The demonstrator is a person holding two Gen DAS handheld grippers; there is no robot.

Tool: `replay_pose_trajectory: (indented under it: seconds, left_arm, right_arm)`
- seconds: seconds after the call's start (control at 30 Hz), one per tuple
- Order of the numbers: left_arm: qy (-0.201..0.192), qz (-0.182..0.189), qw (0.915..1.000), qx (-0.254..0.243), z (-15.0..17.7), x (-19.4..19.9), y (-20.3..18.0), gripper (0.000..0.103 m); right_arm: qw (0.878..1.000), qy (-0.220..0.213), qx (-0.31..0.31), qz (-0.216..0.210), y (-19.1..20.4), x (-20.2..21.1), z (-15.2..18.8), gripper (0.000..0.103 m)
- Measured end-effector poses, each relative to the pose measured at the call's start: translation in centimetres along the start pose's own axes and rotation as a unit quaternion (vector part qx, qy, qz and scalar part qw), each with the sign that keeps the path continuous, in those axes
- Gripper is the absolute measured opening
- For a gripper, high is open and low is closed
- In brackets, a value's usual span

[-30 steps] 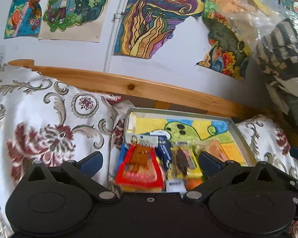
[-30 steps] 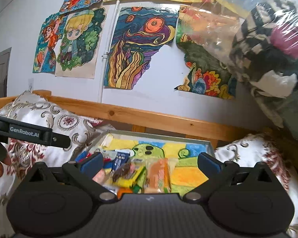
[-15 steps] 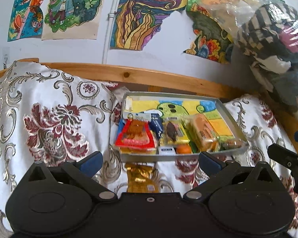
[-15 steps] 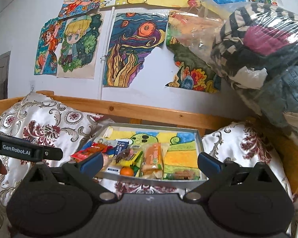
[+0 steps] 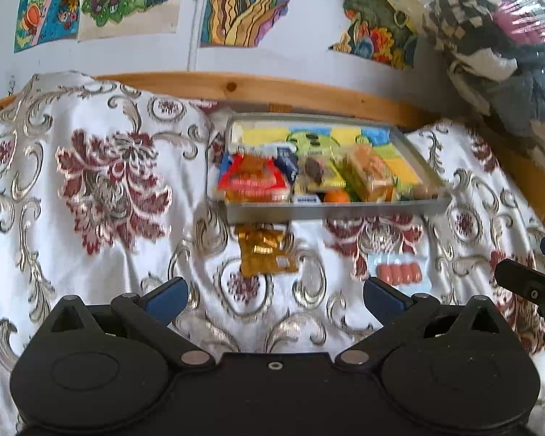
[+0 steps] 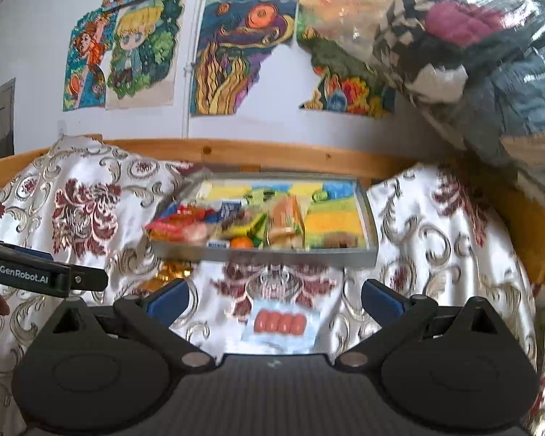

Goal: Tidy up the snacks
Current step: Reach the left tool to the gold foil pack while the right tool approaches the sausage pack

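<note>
I have pulled both grippers, left (image 5: 274, 296) and right (image 6: 274, 296), back from the tray (image 5: 330, 209), jaws wide and empty; gold packet (image 5: 263, 252) and sausages (image 6: 279, 323) remain outside.

Grey tray (image 6: 367, 214), centre of frame, on a floral cloth (image 6: 436, 236): holds a red packet (image 6: 178, 223), an orange (image 6: 241, 242) and a wrapped bread roll (image 6: 285, 221) (contents blurred). Sausage pack (image 6: 279, 323), lower centre, between the right gripper (image 6: 274, 296)'s parted blue fingers (image 6: 167, 299), untouched. Gold packet (image 6: 170, 272), just below the tray's left corner. Left gripper (image 6: 43, 278), left edge. Drawings (image 6: 236, 58) on the wall, upper frame.
</note>
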State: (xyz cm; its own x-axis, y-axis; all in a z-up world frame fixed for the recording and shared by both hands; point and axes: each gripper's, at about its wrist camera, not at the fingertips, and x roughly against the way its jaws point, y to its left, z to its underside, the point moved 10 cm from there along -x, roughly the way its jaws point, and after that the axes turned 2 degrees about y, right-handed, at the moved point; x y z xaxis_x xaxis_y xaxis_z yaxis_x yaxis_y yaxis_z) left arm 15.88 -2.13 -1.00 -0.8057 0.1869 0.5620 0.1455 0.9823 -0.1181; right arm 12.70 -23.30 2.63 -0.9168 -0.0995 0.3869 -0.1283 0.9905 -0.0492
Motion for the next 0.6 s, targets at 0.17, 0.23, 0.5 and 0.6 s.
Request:
replay_pose_trajectory:
  seconds: [0.17, 0.23, 0.5, 0.6]
  left_arm:
    - [0.009, 0.001, 0.9999, -0.006, 1.6, 0.2, 0.1, 0.102]
    - [0.013, 0.004, 0.9999, -0.006, 2.2, 0.2, 0.1, 0.102]
    - [0.035, 0.006, 0.9994, -0.002, 4.1, -0.3, 0.1, 0.102]
    - [0.038, 0.006, 0.9992, -0.005, 4.3, -0.5, 0.1, 0.102]
  right_arm:
    - [1.0, 0.023, -0.007, 0.008, 0.0, 0.0, 1.8, 0.103]
    - [0.999, 0.033, -0.006, 0.013, 0.0, -0.1, 2.6, 0.103]
    - [0.998, 0.062, 0.0, 0.013, 0.7, -0.8, 4.6, 0.103]
    - [0.998, 0.067, 0.001, 0.011, 0.9, -1.0, 4.9, 0.103]
